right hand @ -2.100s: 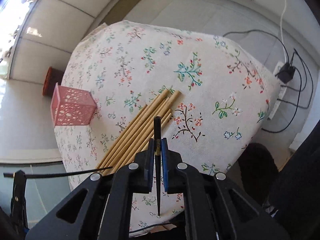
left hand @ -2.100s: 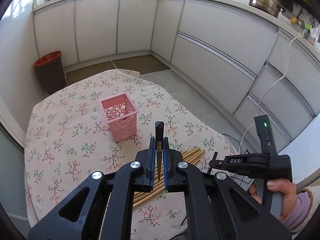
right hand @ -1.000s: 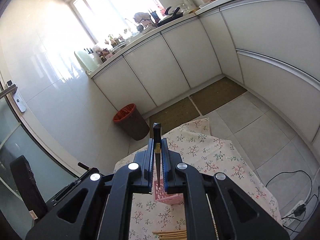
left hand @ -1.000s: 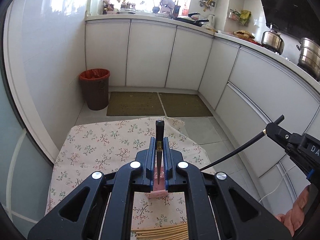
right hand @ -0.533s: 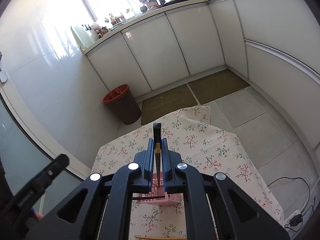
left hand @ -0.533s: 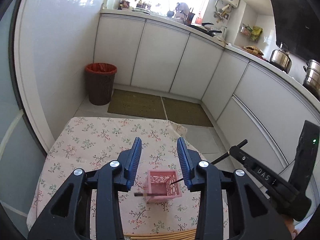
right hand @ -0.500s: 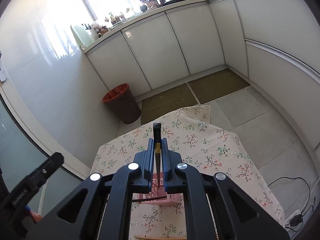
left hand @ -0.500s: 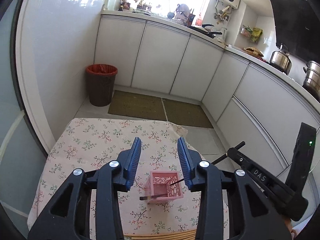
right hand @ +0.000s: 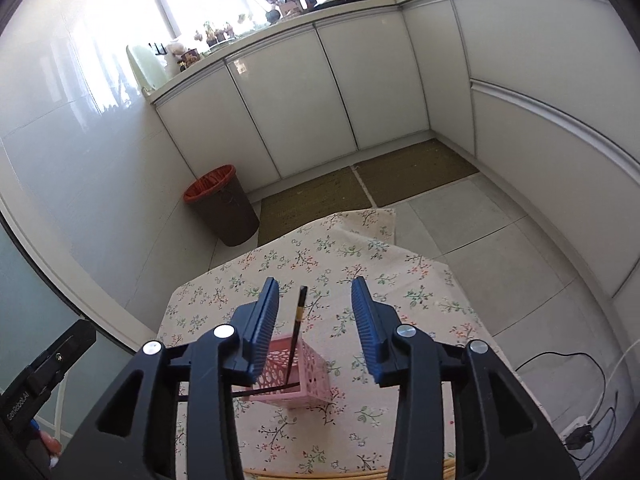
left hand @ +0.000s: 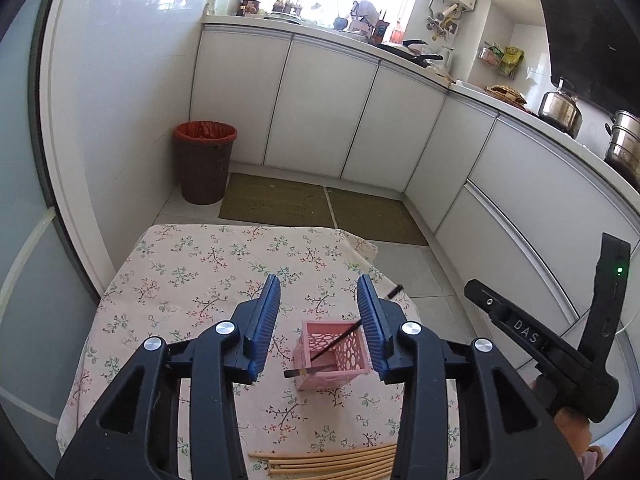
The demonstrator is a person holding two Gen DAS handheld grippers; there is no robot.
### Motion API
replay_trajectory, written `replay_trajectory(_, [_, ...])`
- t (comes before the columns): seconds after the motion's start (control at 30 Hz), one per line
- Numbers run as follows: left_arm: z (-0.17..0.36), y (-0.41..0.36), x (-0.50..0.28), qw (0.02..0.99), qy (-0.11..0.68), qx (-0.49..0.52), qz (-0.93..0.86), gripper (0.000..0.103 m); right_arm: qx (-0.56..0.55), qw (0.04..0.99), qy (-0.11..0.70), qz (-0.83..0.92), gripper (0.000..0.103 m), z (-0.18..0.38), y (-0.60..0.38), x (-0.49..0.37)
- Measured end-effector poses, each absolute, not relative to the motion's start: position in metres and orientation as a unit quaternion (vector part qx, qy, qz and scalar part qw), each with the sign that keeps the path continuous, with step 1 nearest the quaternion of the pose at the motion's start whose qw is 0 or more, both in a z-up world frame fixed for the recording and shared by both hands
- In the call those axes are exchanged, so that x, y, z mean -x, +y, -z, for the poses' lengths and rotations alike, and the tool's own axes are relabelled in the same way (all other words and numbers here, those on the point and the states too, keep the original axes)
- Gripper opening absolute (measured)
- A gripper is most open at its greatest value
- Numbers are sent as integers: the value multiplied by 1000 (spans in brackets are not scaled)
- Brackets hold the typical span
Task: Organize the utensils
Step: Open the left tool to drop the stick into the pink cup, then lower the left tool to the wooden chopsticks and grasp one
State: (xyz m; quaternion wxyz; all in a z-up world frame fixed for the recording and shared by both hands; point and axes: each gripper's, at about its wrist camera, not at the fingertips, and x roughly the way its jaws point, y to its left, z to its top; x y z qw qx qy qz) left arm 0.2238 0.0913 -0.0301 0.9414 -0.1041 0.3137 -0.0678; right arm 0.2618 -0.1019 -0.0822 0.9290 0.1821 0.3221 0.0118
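Observation:
A pink perforated basket (left hand: pixel 332 354) stands on the floral tablecloth (left hand: pixel 192 280). Two black chopsticks are in it. One black chopstick (left hand: pixel 308 369) lies across the rim, its end poking out to the left. The other black chopstick (left hand: pixel 340 338) leans up to the right. My left gripper (left hand: pixel 318 320) hovers above the basket, jaws opening, nothing between them. My right gripper (right hand: pixel 316 320) is also opening. The leaning black chopstick (right hand: pixel 297 332) stands loose between its pads, lower end in the basket (right hand: pixel 308 384). A bundle of bamboo chopsticks (left hand: pixel 328 458) lies at the near edge.
A brown bin with a red liner (left hand: pixel 204 160) stands on the floor beyond the table, beside two green mats (left hand: pixel 276 204). White cabinets curve around the room. The other hand-held gripper's body (left hand: pixel 540 340) is at the right. A cable and plug (right hand: pixel 576 436) lie on the tiles.
Both grippers were shut on a black chopstick each. The left one opened first, then the right; both chopsticks now rest in the pink basket. The right gripper has sunk lower.

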Motion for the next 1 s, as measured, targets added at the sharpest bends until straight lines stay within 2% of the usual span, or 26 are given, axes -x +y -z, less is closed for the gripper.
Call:
replay_trajectory(0.17, [30,73,-205,940,322,91,66,47,-162,936,312,22,60,68,-112,-218])
replay_trajectory(0.37, [30,54,-178,943,319,75,59,72,-142,942,303,41,80,61,-116,-170])
replay_trajectory(0.5, [29,45,-162,946,314,60,52,81,-142,943,298,48,89,61,-121,-147])
replay_trajectory(0.7, [26,44,-137,952,296,58,42,90,-140,946,284,69,94,57,-125,-126])
replay_trajectory(1.0, [15,35,-110,959,276,39,47,96,-147,943,287,82,96,59,-135,-102])
